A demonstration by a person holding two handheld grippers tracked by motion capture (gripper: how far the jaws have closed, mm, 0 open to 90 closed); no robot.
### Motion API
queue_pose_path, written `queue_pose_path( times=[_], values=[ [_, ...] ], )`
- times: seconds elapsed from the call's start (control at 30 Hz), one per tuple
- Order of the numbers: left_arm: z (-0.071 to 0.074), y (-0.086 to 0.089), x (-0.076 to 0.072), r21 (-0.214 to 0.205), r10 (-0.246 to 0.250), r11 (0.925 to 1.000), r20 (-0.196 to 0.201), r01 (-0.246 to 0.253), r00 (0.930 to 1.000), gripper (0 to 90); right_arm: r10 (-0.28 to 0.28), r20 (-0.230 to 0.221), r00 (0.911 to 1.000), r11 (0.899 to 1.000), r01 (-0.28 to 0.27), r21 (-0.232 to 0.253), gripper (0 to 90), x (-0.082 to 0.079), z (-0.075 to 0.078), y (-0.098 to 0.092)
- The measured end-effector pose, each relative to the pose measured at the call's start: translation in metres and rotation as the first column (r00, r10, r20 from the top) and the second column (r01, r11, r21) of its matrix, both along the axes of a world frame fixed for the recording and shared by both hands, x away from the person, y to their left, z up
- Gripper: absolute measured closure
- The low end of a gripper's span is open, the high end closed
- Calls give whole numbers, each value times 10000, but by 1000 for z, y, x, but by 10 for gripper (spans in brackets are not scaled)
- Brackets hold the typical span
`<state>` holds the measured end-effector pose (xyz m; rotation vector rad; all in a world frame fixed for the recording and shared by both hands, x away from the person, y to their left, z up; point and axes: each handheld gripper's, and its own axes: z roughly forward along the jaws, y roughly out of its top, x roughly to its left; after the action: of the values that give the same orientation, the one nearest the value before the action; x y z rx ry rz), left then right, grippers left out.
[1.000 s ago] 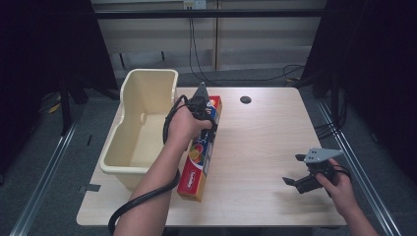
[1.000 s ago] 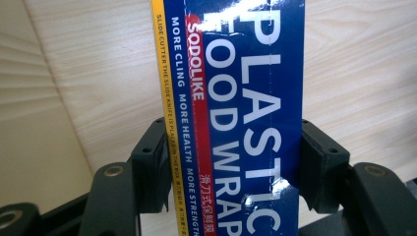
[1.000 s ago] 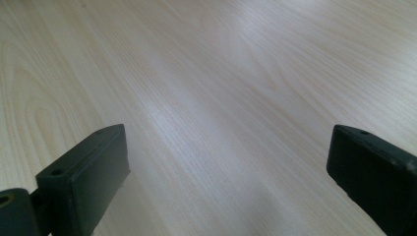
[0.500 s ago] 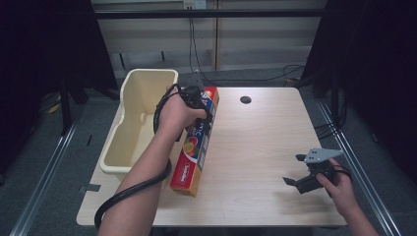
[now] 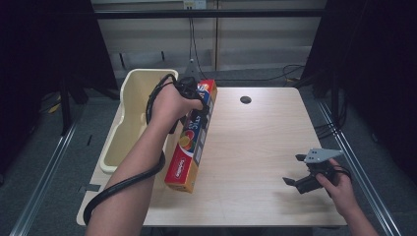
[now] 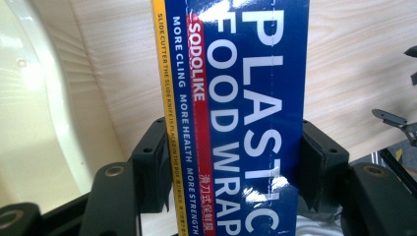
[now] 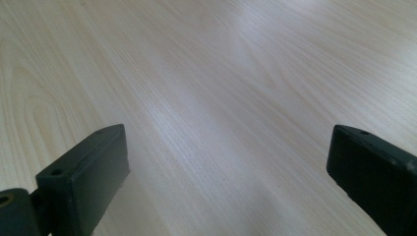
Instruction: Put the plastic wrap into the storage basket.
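And here's the left gripper (image 5: pixel 194 101), its fingers (image 6: pixel 152 167) clenched tight on the plastic wrap box (image 5: pixel 193 135), one on each long side of the carton near its far end. In the left gripper view the blue face with the white "PLASTIC FOOD WRAP" lettering runs straight up between the two black pads, a yellow strip down one edge. From the high view the box lies lengthwise along the left part of the surface (image 5: pixel 255 147), its red near end pointing toward the person, its far end under the hand; whether the near end touches the wood I cannot tell. Just beside it on the left sits the cream bin (image 5: pixel 129 115), with its rim close to the carton and its pale wall also showing in the left gripper view. A black cable (image 5: pixel 123 184) loops down around the left forearm. Over on the right, the right gripper (image 5: pixel 295 169) hangs low above the near right corner of the surface, well apart from the box, fingers (image 7: pixel 83 172) released and spread wide with bare wood grain between them.
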<state>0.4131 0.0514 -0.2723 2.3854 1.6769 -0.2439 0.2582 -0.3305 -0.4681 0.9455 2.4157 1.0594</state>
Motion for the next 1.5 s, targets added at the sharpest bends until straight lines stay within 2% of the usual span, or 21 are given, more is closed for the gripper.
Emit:
queue_pose_path(
  times=[0.1,0.33,1.0,1.5],
  values=[
    [3,3,0,-70,-54,10000,-61,54,10000,404,-23,4,10000,10000,23,15,20,0,0,0],
    [12,11,1,-48,143,9999,87,-143,9999,405,-29,9,10000,10000,29,-9,20,0,0,0],
    [29,35,4,-125,460,9989,28,-459,9989,405,-42,52,10000,10000,42,-24,20,0,-1,0],
    [41,55,4,-86,942,9955,133,-941,9955,406,-24,5,10000,10000,24,2,20,1,-1,0]
  ],
)
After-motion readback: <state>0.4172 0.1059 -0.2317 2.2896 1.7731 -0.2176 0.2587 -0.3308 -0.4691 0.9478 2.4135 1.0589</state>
